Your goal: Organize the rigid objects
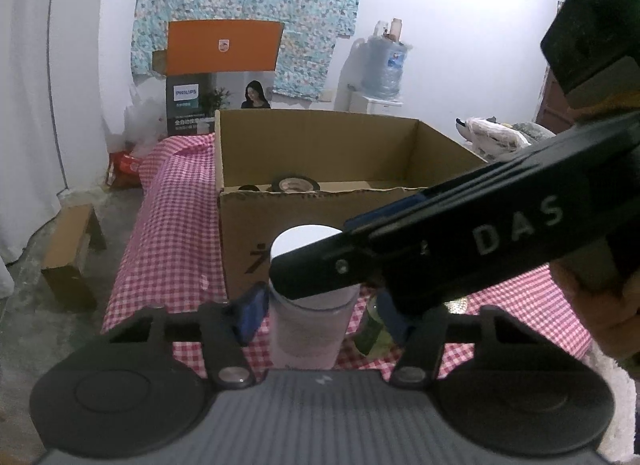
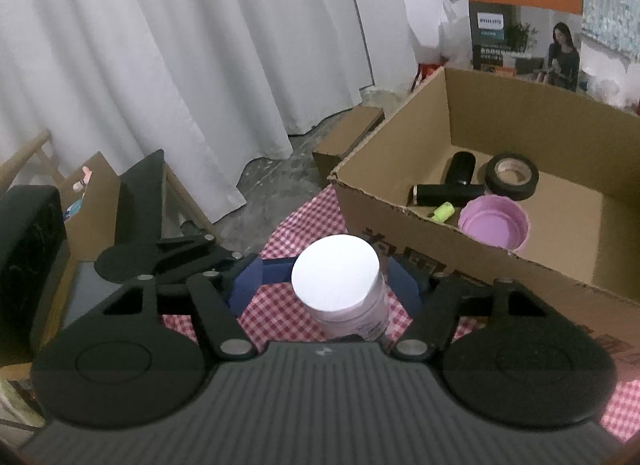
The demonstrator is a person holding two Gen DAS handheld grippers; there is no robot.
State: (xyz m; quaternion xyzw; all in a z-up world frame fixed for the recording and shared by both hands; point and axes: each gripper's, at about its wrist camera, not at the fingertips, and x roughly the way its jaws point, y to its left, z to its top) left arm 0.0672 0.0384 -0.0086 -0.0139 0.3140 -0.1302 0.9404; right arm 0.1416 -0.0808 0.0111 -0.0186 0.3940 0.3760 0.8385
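Closing in on the jar, which stands upright on the checked cloth just before the box; both grippers, left and right, flank it half-wide, contact unclear; squeeze evenly, lift straight.
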